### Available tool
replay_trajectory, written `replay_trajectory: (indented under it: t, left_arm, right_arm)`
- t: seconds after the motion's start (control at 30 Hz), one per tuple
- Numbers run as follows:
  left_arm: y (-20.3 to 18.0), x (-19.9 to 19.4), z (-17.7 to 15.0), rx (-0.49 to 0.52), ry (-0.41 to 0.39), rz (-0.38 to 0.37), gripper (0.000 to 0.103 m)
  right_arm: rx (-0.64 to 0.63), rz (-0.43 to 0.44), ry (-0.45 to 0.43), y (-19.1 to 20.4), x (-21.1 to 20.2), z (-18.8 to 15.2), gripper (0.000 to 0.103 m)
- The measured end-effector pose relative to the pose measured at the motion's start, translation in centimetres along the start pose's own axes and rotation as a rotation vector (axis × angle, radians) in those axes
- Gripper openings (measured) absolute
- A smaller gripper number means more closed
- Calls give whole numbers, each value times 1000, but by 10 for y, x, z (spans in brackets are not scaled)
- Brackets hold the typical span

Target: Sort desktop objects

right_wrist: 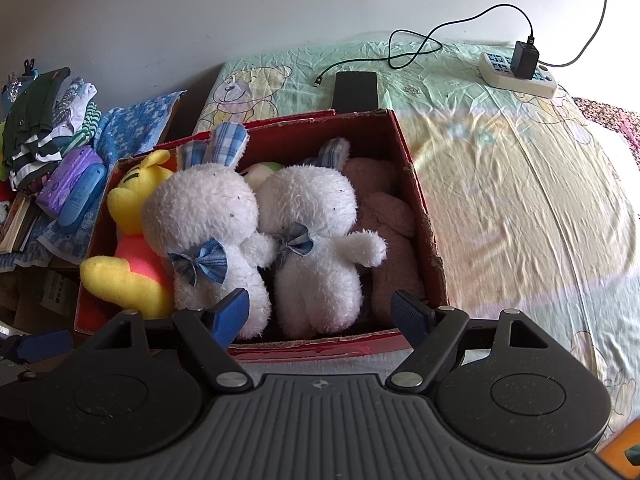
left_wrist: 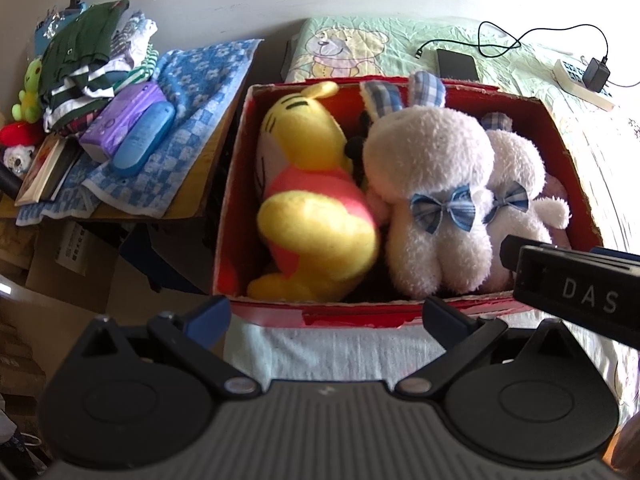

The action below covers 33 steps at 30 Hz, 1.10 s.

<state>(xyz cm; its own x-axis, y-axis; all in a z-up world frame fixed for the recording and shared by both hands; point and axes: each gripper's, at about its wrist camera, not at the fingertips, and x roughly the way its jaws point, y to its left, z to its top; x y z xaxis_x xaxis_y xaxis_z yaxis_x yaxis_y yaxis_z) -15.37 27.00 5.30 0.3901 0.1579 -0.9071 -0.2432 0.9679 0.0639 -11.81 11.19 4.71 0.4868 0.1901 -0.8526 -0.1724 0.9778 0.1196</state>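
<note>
The left hand-held gripper (left_wrist: 327, 314) hangs with its fingers spread wide and nothing between them, just short of the near wall of a red cardboard box (left_wrist: 240, 184) that sits on a bed (right_wrist: 520, 208). The right hand-held gripper (right_wrist: 323, 314) is likewise spread and empty, its blue pads (right_wrist: 232, 314) at the box's near rim; in the left wrist view its black body juts in from the right, over the box's near right corner.

Straight ahead of both grippers, inside the box, the soft toys lie packed side by side. A yellow bear in a red shirt (left_wrist: 316, 200) fills the side to the left of the left gripper. Beside it, touching, are two white rabbits with blue plaid bows: the larger rabbit (right_wrist: 208, 236) and the smaller rabbit (right_wrist: 320, 248), pressed against each other. A pink plush (right_wrist: 392, 232) is wedged against the box's right wall; what it depicts is hard to tell.

Beyond the box, on the bear-print sheet, lie a dark phone (right_wrist: 355, 91), a loose black cable (right_wrist: 420, 46) and a white power strip (right_wrist: 520, 76) with a black adapter plugged in. Far to the left of the grippers, a blue checked towel (left_wrist: 192, 120) carries a purple pack (left_wrist: 120, 120), a blue case (left_wrist: 144, 136) and a heap of folded clothes (left_wrist: 84, 64).
</note>
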Motion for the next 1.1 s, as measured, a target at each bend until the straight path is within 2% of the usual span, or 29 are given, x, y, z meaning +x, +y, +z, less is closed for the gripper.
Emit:
replay_trajectory:
  t: [0.43, 0.83, 1.0, 1.1]
  left_arm:
    - [-7, -2, 19, 16, -4, 21, 102]
    - [-15, 4, 5, 30, 25, -2, 102]
    - [-13, 3, 9, 35, 21, 11, 102]
    - [-13, -5, 17, 44, -7, 19, 102]
  right_arm:
    - [13, 11, -12, -12, -2, 10, 80]
    - [41, 12, 29, -26, 1, 2, 80]
    - [29, 5, 19, -22, -2, 4, 80]
    - [38, -4, -14, -26, -10, 11, 80]
